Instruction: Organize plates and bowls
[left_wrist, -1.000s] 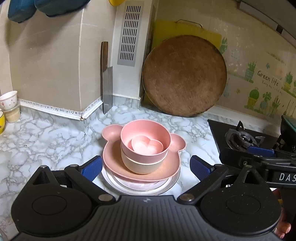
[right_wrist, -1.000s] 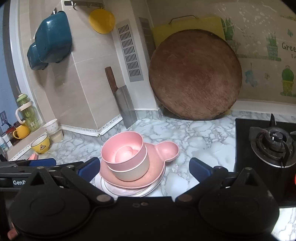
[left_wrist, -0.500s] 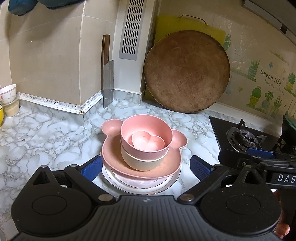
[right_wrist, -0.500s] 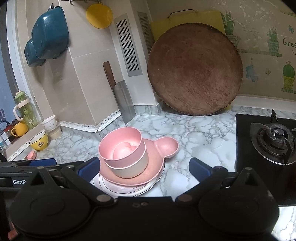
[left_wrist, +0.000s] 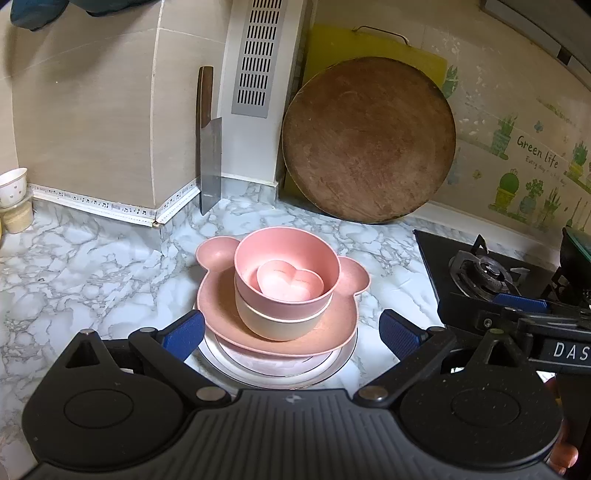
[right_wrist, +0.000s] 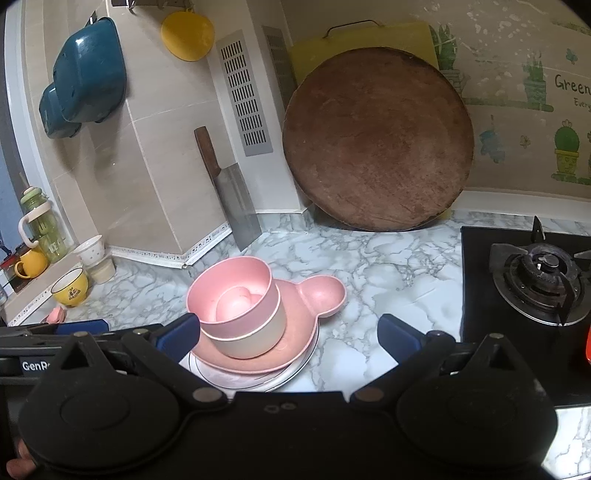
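I am holding both grippers spread wide and empty: left gripper facing the stack, right gripper beside it. The heart-shaped dish is nesting in a pink bowl, on a beige bowl, bear-eared plate and white plates, mid-countertop, near the gas stove.

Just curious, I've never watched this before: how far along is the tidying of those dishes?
Nearly finished, it seems. A heart dish sits in a pink bowl, nested in a beige bowl, on a bear-eared plate atop white plates. Both tongs, left and right, are open and empty. Cups at left remain unstacked.
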